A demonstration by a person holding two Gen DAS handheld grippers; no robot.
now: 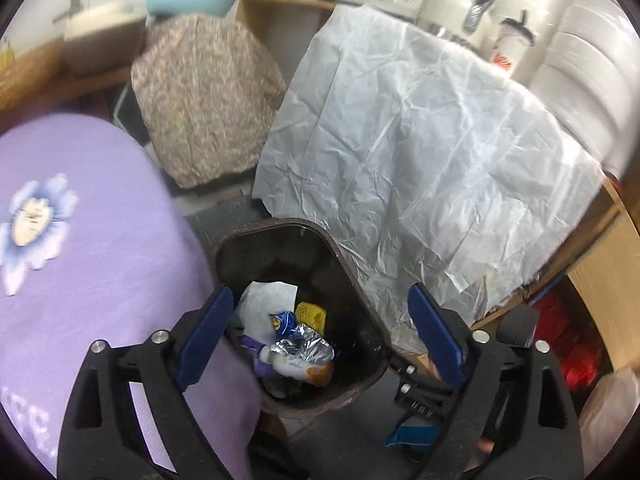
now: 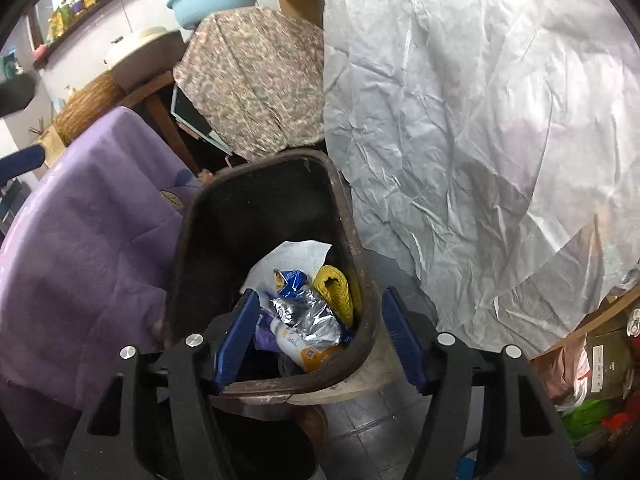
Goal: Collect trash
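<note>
A dark brown trash bin (image 1: 352, 280) (image 2: 352, 232) stands on the floor below both grippers. Inside it lie a white paper napkin (image 1: 266, 300) (image 2: 296, 256), a crumpled blue and silver foil wrapper (image 1: 304, 342) (image 2: 308, 312), a yellow mesh piece (image 1: 312, 312) (image 2: 336, 288) and a small white and orange bottle (image 1: 304, 368) (image 2: 300, 350). My left gripper (image 1: 320, 289) hangs open over the bin's mouth, nothing between its blue pads. My right gripper (image 2: 320, 291) is open too, just above the bin's near rim, with no trash in it.
A purple cloth (image 1: 80, 272) (image 2: 80, 248) lies against the bin's left side. A crumpled white plastic sheet (image 1: 420, 152) (image 2: 480, 120) drapes over the table on the right. Behind stand a floral-covered object (image 1: 208, 96) and a light blue basin (image 2: 212, 0). Bags (image 2: 592, 364) crowd the lower right.
</note>
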